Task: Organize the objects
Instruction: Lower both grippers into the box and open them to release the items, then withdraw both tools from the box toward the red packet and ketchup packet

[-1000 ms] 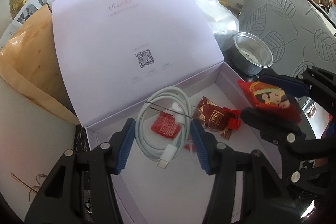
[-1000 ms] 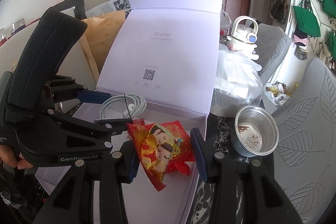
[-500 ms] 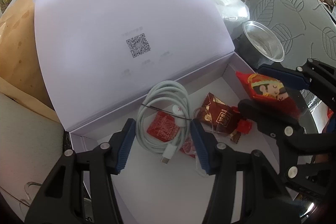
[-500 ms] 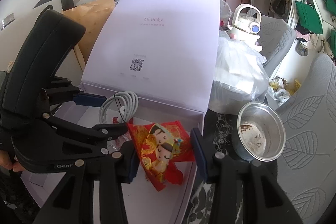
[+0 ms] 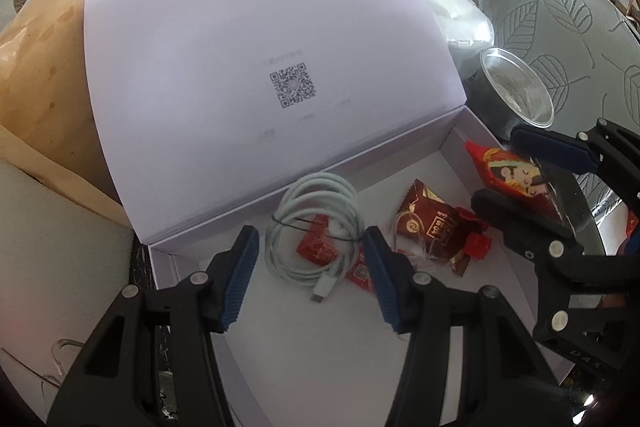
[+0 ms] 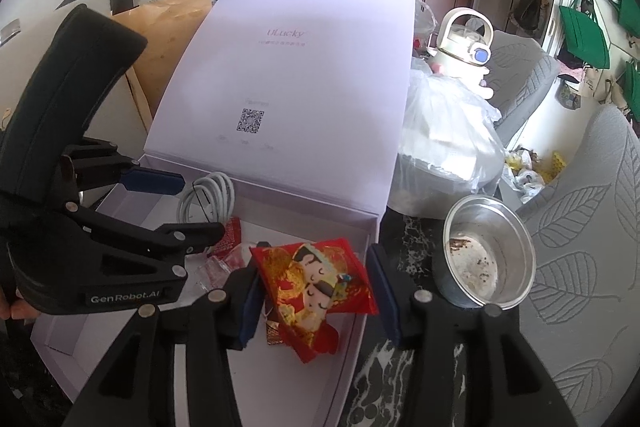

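Left wrist view: we see the left gripper (image 5: 308, 279) with its fingers spread, holding nothing, low over the floor of the white box (image 5: 404, 359).
White cable (image 5: 308, 231): coiled and tied, it lies flat in the box between the two blue pads; its plug end points toward the camera.
Small red packet (image 5: 318, 247): it lies partly under the coil.
Dark red candy packet (image 5: 428, 223): it rests on the box floor, just right of the cable.
Box lid (image 5: 256, 39): it stands open behind the box and shows a QR code.
Right gripper (image 6: 314, 287): its fingers are wide apart; the left pad touches the red snack packet (image 6: 316, 279), but we cannot tell if the right pad does.
Red snack packet, place: above the right part of the box, near the right wall.
Red snack packet, direction: its long axis runs from upper left to lower right in the right wrist view, printed face toward the camera.
Metal bowl (image 6: 486, 253): it stands outside the box, on the right.
Plastic bag (image 6: 444, 139): it is behind the bowl.
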### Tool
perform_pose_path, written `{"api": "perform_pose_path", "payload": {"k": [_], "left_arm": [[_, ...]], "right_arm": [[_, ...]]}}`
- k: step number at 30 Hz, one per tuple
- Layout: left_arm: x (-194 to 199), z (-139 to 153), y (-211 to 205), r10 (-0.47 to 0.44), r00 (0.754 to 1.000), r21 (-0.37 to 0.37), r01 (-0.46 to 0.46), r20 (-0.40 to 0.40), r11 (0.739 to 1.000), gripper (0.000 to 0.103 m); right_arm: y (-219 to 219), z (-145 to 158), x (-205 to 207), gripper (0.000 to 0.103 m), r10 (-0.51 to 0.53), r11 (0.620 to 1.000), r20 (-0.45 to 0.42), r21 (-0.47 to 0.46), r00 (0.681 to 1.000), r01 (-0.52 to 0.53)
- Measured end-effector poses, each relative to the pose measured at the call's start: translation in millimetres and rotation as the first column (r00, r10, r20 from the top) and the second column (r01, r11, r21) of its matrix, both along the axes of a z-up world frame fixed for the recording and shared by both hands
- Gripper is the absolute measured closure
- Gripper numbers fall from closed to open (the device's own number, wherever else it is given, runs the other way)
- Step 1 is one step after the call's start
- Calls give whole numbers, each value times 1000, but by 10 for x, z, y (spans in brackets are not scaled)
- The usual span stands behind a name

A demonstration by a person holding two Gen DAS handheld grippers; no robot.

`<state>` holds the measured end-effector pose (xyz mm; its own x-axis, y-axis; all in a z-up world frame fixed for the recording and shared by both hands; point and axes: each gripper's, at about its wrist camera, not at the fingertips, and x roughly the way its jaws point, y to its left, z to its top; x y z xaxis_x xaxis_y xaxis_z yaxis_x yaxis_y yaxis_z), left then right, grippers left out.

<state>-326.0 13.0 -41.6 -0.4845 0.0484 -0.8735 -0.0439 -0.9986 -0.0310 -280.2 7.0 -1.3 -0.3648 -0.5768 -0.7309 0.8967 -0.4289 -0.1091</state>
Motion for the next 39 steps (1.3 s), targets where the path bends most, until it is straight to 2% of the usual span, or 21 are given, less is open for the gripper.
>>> {"api": "perform_pose_path", "payload": {"k": [4,16,22,28,39], "left_arm": [[32,88,3,11,1000,-14,-11,-17,1000,36],[212,381,-9,25,998,6,-25,-62,1000,36],[450,594,-170,33,994,11,-32,-107,999,36],[591,827,-212,42,988,20,-39,-147,999,35],[1085,1219,-220,55,975,33,-49,-214,998,34]], "right_arm": [[32,57,28,49,-6,1000,-8,-5,1000,6],[178,344,154,46,-28,999,-47,-30,999,27],[271,548,268,46,-45,997,-77,-62,996,40],[399,784,449,46,-60,994,-109,-97,992,49],[731,1148,912,46,-80,988,-157,-142,984,58]]}}
